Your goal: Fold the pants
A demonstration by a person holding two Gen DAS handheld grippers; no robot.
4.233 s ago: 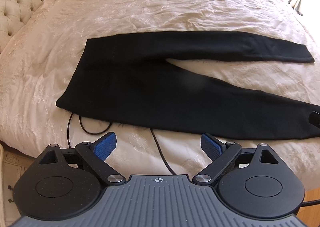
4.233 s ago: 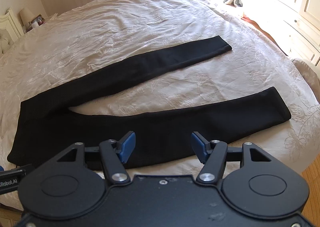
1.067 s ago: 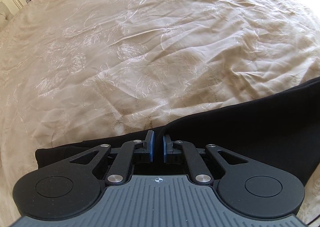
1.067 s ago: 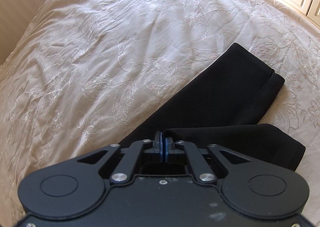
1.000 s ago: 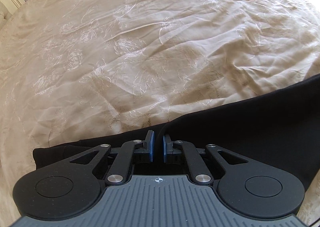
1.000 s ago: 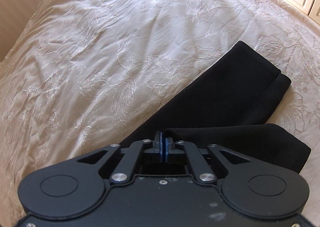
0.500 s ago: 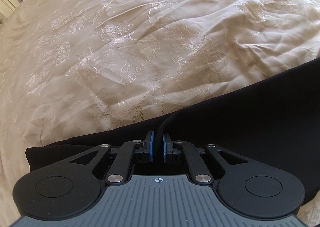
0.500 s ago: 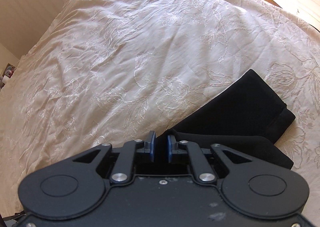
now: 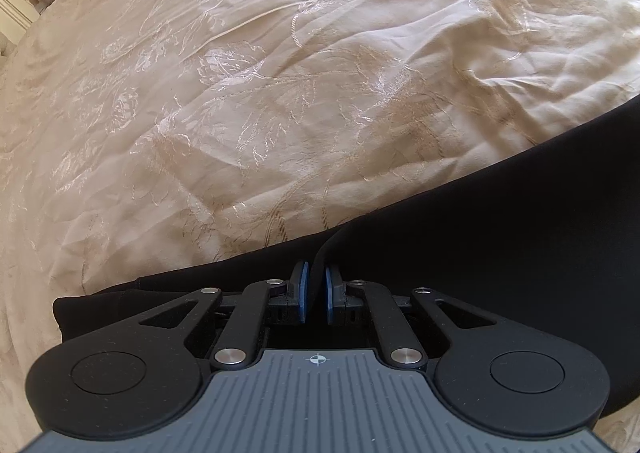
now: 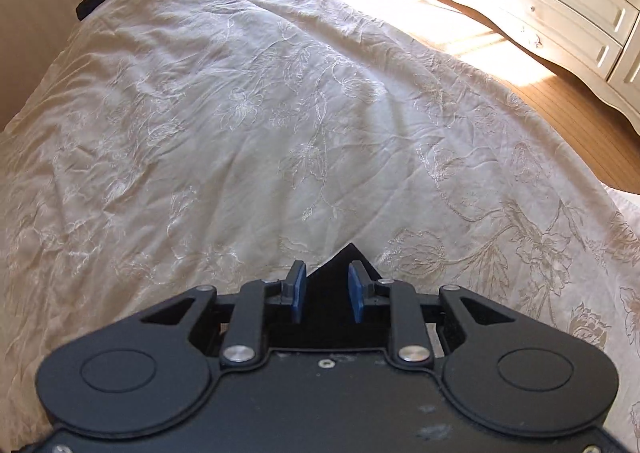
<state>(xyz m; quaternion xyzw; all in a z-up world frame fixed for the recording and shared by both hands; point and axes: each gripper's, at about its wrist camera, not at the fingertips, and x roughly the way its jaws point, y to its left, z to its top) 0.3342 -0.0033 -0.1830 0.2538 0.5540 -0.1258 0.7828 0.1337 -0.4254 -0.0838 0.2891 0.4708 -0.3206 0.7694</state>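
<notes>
Much bare bedspread (image 9: 280,73) beyond pants (image 9: 500,233) edge, perhaps doubled.

Cream embroidered bed (image 9: 280,73) carries black pants (image 9: 500,221).

Daylight bright throughout. Right wrist view: sun glare overexposes the white panelled drawer unit (image 10: 560,5) and the orange wooden floor (image 10: 580,109). Strong fisheye bending at edges. Focus sharp.
</notes>
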